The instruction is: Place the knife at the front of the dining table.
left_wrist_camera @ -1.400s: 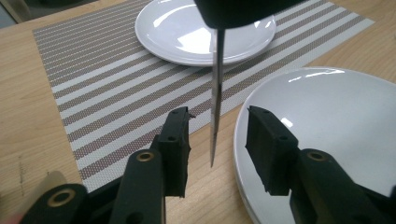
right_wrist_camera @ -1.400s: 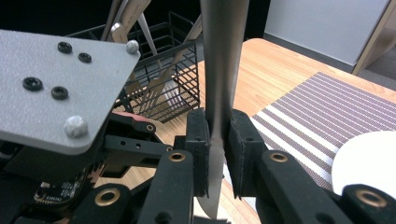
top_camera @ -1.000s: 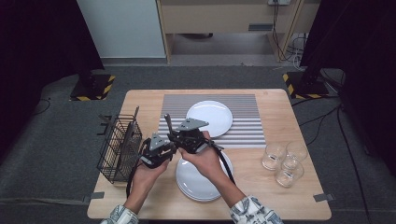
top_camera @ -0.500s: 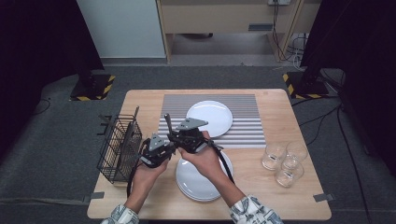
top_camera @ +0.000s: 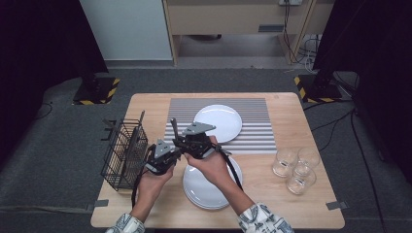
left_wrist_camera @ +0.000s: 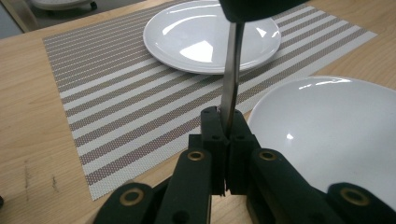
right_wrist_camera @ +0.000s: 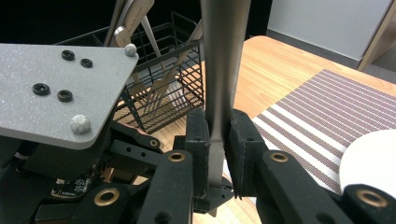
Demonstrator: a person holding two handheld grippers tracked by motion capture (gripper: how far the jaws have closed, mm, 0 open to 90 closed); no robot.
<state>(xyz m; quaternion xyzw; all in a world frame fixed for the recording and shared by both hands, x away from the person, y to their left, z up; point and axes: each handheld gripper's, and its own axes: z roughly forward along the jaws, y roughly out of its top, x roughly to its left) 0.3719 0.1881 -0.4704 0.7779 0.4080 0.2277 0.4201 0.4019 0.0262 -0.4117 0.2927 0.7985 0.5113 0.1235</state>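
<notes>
Both grippers clamp one table knife [right_wrist_camera: 223,65] above the worktop [top_camera: 291,204]: the left gripper [left_wrist_camera: 225,122], just closed, pinches its blade, the right gripper [right_wrist_camera: 217,135] its handle.

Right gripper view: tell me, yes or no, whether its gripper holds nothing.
No: the right gripper is shut on a flat metal utensil that stands up between its two pads.
</notes>
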